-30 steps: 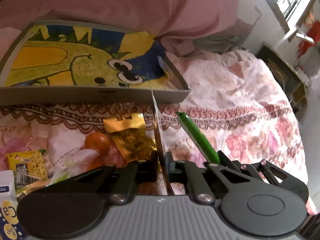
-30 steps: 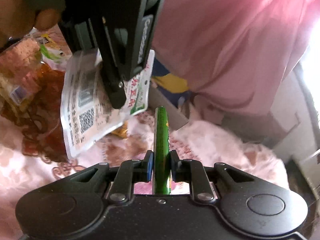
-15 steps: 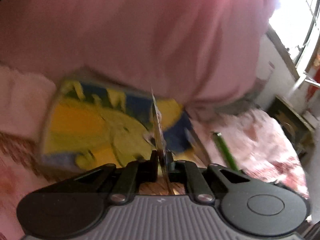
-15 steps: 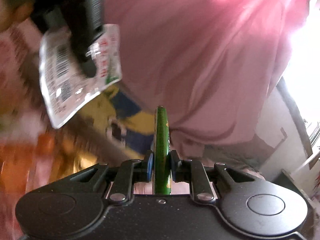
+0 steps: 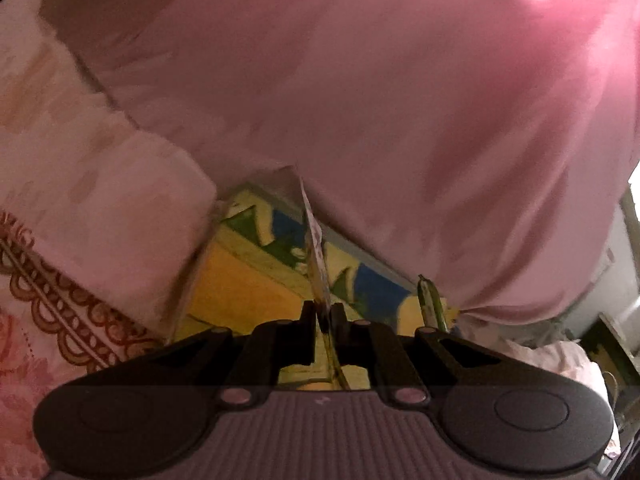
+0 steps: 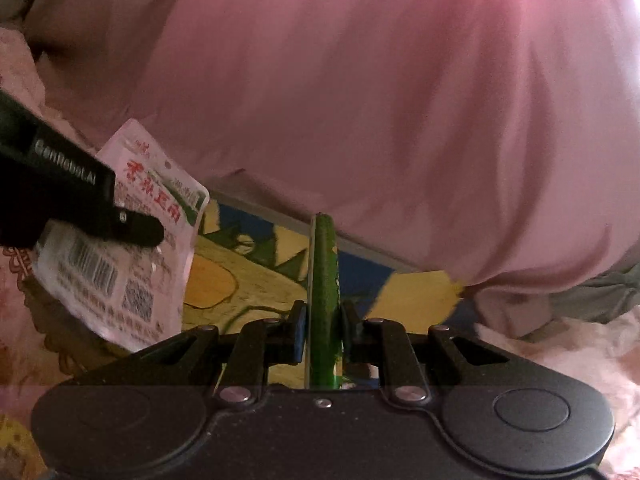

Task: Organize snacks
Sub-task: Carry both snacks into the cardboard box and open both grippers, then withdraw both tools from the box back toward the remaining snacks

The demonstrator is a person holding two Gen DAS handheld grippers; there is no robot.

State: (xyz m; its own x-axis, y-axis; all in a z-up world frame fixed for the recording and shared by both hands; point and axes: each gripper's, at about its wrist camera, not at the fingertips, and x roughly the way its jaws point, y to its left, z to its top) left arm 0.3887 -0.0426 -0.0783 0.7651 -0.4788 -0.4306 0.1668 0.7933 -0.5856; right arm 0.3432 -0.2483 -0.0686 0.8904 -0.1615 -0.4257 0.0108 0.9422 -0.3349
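Note:
My left gripper (image 5: pixel 323 314) is shut on a flat white snack packet (image 5: pixel 316 256), seen edge-on in the left wrist view. In the right wrist view the same packet (image 6: pixel 120 256) shows its barcode and red lettering, pinched by the left gripper's fingers (image 6: pixel 136 230). My right gripper (image 6: pixel 323 320) is shut on a green stick-shaped snack (image 6: pixel 325 280), whose tip (image 5: pixel 430 300) also shows in the left wrist view. Both grippers hover over a shallow cardboard box (image 6: pixel 256 280) with a yellow, blue and green cartoon print inside.
A big pink cloth (image 5: pixel 380 120) rises behind the box (image 5: pixel 240 288) and fills the upper half of both views. Floral bedding with a brown scalloped border (image 5: pixel 60 300) lies to the left. Pale furniture (image 5: pixel 624 280) stands at the far right.
Both grippers have swung from the snack pile on the bedding toward the cartoon box, keeping hold of the packet and the green stick. The loose snacks have dropped out of view.

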